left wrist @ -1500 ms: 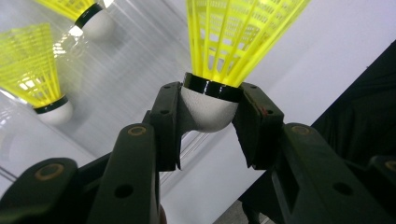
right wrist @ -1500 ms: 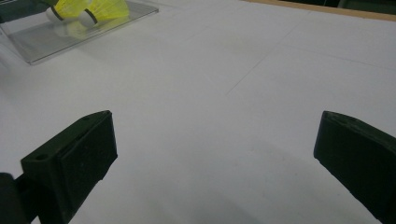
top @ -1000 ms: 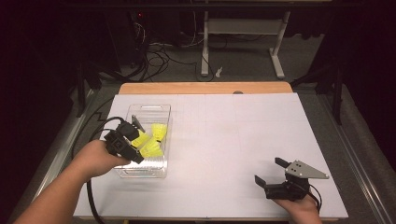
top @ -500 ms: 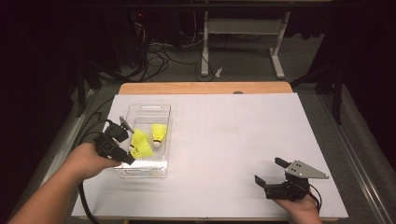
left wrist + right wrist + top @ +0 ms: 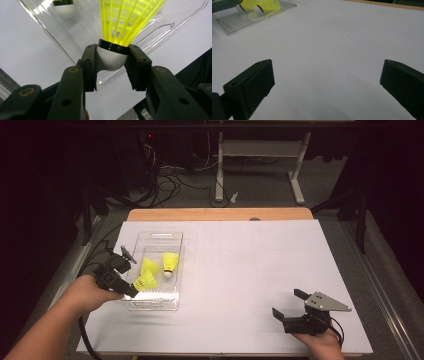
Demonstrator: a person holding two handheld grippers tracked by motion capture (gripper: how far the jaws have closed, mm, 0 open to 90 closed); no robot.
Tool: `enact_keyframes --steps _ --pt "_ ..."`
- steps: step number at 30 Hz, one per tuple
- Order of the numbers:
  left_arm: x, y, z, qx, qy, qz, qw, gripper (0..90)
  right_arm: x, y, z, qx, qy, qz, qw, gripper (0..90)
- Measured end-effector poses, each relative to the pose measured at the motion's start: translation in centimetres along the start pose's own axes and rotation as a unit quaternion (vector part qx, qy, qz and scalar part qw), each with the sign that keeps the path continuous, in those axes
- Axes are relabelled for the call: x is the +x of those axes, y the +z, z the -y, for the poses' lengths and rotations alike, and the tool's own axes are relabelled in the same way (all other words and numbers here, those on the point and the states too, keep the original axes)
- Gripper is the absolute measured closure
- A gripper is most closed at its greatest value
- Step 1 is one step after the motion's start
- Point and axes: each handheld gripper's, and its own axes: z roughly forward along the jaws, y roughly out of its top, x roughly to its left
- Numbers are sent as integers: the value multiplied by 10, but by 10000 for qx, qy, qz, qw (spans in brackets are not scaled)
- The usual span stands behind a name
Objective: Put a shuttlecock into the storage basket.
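A clear plastic tray (image 5: 159, 239) lies on the left of the white table. Two yellow shuttlecocks (image 5: 170, 262) lie inside it. My left gripper (image 5: 129, 290) is at the tray's near-left side, shut on the white cork of a third yellow shuttlecock (image 5: 145, 282). In the left gripper view the gripper (image 5: 111, 68) has both pads clamped on that cork (image 5: 110, 60), with the skirt pointing away over the tray (image 5: 160, 22). My right gripper (image 5: 287, 303) rests open at the near right of the table. In its own view the right gripper (image 5: 327, 82) has nothing between its jaws.
White paper (image 5: 250, 270) covers the table, with a wooden strip (image 5: 220, 214) along the far edge. Beyond it are a stand's legs and cables on the floor (image 5: 225, 195). The tray with shuttlecocks (image 5: 265, 5) shows far left in the right gripper view.
My left gripper has drawn back to the left, toward the tray's near-left side, carrying the shuttlecock with it. The right gripper has not moved.
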Motion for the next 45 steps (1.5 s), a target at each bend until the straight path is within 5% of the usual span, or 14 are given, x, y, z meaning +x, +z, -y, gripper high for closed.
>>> enact_keyframes --steps 37,39,40,41,43,44,45 --pt "11 41 -7 315 -270 16 9991 631 -1 0 0 -21 35 -62 10000 2" --pt "11 42 -8 321 -262 -7 9991 630 -1 0 0 -18 31 -66 10000 2" --pt "15 43 -9 211 -48 -52 9998 630 -1 0 0 -16 28 -67 10000 2" --pt "12 42 -9 303 -294 -8 9991 630 -1 0 0 -16 29 -66 10000 2" --pt "13 42 -9 274 -317 6 9991 630 -1 0 0 -13 26 -64 10000 2" --pt "16 43 -10 193 -132 -9 9997 630 -1 0 0 -11 24 -61 10000 2" --pt "16 43 -10 201 -162 12 9997 630 -1 0 0 -14 26 -63 10000 2"
